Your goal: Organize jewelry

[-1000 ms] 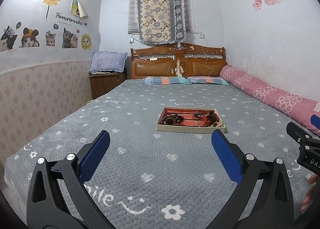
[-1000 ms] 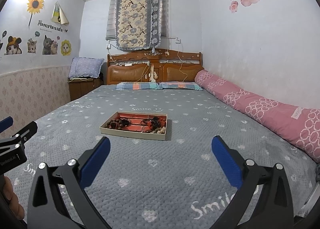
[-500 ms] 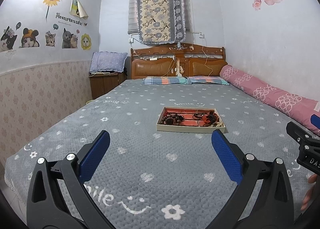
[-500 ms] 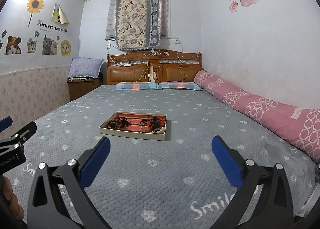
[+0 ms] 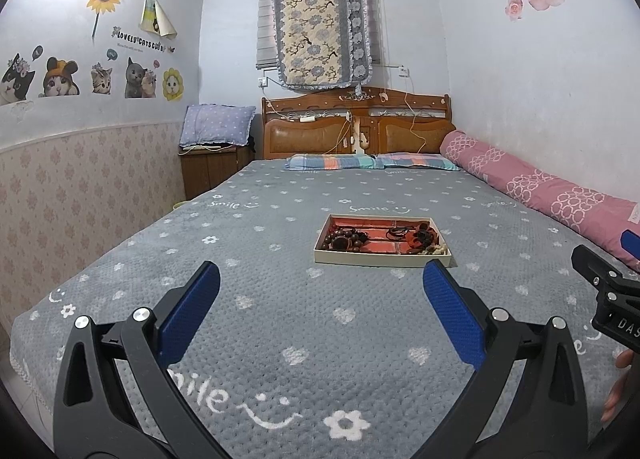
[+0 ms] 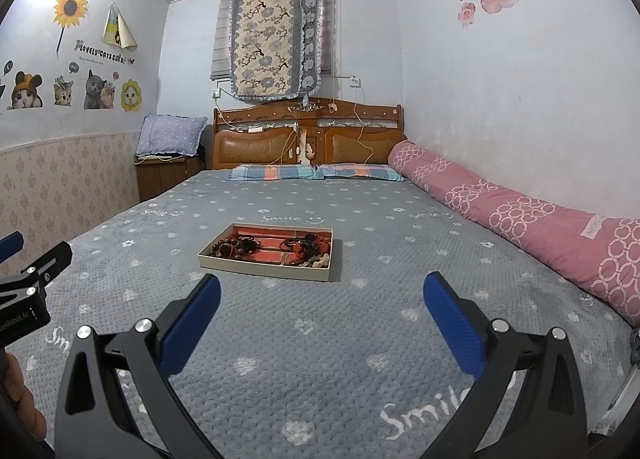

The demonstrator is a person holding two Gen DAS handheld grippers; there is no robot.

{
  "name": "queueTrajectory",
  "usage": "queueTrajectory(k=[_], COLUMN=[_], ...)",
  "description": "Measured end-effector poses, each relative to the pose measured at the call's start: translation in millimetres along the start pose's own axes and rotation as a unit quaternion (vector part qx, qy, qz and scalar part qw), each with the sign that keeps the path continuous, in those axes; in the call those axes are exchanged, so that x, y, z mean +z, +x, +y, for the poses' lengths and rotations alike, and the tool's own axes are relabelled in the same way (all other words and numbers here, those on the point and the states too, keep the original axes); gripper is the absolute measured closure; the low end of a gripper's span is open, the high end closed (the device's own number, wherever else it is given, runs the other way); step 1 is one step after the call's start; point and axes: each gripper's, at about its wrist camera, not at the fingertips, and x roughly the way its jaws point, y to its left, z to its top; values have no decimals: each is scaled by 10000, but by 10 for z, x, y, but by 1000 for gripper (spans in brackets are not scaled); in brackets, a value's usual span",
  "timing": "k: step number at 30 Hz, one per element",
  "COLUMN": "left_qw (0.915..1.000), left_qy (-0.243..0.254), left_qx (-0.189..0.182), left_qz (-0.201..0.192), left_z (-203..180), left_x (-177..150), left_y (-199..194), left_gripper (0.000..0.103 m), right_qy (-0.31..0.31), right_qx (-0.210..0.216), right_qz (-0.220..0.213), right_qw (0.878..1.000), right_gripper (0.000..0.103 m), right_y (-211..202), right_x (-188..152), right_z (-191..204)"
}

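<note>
On the gray bed, nothing has moved in the last second, so the tidying is no further along.

Both grippers hang in the same spot above the blanket [image 5: 320, 339], well short of the tray [image 5: 382, 261]. The left gripper [image 5: 320, 287] has its blue fingers [image 5: 188, 311] spread wide and holds nothing. The right gripper [image 6: 320, 291] is spread just as wide, and its fingers [image 6: 452, 323] touch nothing too. All the jewelry [image 6: 272, 249] lies inside the tray, brown beads at one end, dark and red pieces at the other. This could be before sorting or after it; I cannot tell which.
</note>
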Motion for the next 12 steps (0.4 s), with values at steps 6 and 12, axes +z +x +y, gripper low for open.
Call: queueTrajectory(k=[6,12], left_qw=[10000,10000], left_qy=[54,5], left_qx=[33,-22], left_qz=[-17,1], left_z=[-1,36], left_x=[8,15], left_y=[-8,-25], left_gripper=[5,5], right_qy=[-5,-8], right_qx=[-5,1], right_qz=[-5,15], right_qw=[10000,10000], right_gripper=[4,4], right_y=[1,15], right_x=[-1,-14], right_z=[-9,-32])
